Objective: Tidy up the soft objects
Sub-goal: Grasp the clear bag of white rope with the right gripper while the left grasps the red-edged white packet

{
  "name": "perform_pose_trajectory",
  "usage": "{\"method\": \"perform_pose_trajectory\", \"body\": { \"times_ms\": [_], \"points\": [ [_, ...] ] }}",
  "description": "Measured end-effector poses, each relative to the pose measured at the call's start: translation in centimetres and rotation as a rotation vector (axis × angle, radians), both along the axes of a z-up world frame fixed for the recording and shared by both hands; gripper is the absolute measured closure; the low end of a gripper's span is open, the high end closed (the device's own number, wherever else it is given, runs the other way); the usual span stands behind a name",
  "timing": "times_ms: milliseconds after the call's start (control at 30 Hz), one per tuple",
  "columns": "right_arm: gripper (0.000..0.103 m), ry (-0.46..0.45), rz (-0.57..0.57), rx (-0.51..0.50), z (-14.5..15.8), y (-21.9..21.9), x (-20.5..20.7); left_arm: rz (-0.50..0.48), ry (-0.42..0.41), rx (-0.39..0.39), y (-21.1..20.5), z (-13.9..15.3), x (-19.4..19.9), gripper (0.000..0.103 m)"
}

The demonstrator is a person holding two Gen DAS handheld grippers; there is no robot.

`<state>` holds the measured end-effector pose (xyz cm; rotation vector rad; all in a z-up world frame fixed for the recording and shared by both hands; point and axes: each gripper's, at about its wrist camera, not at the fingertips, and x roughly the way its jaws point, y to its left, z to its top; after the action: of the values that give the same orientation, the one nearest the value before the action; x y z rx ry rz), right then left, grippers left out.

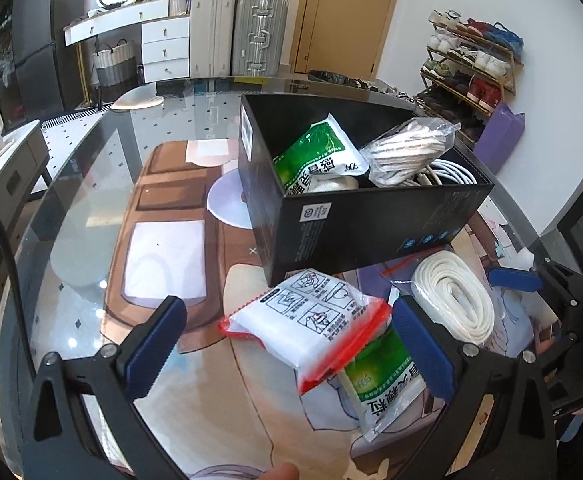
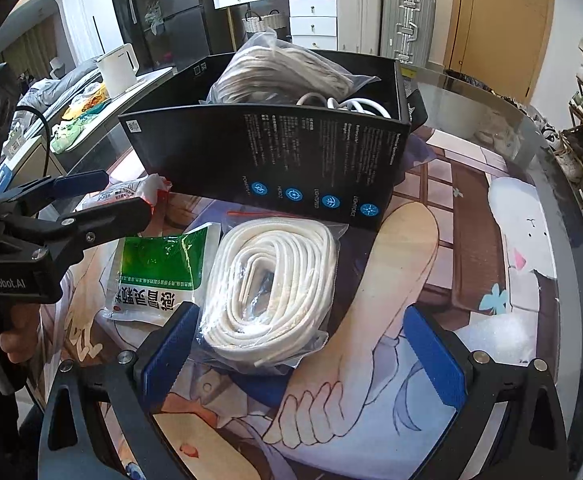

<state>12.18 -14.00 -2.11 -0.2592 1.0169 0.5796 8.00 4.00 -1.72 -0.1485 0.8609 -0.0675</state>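
- A white packet with red sealed edges [image 1: 311, 320] lies on the table between the fingers of the left tool [image 1: 287, 344], a little nearer the right-hand one — the blue pads stand well apart and neither touches it.
- Under that packet, toward the left tool's right finger, a green-and-white sachet [image 1: 379, 380] lies flat, partly covered by it.
- Past the same finger sits a clear bag holding a coil of white cord [image 2: 275, 284]; seen from the right tool [image 2: 303, 356], this bag lies between its fingers, close against the left pad [image 2: 167, 352], while the right pad is clear of it. The right tool is spread wide and grips nothing.
- Straight ahead of both tools stands an open black box [image 1: 363, 220], its near wall just beyond the packets.
- Inside the box — another green sachet [image 1: 315, 152] leaning against the left wall, a bagged bundle of pale cord [image 1: 407, 148] sticking up above the rim, and loops of white cable [image 1: 451, 172] behind it.
- Everything rests on a round glass table [image 1: 91, 184] laid over a printed cartoon mat [image 2: 471, 240].
- Farther off: suitcases [image 1: 239, 32] by a wooden door [image 1: 347, 12], and a shoe rack [image 1: 471, 60] to the right.
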Motion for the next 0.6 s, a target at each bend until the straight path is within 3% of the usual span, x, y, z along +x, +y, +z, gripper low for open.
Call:
{"method": "perform_pose_trajectory", "body": {
  "times_ms": [233, 367, 600],
  "points": [
    [0.001, -0.003, 0.005, 0.0, -0.1, -0.05, -0.08, -0.024, 0.027, -0.039, 0.4, -0.52, 0.24, 0.003],
    [0.001, -0.004, 0.006, 0.001, -0.13, -0.14, -0.12, -0.041, 0.02, -0.057, 0.5, -0.45, 0.21, 0.019],
    [0.001, -0.006, 0.009, 0.009, -0.1, -0.11, -0.23, -0.075, -0.012, -0.044, 0.16, 0.07, -0.32, 0.032]
  ]
}}
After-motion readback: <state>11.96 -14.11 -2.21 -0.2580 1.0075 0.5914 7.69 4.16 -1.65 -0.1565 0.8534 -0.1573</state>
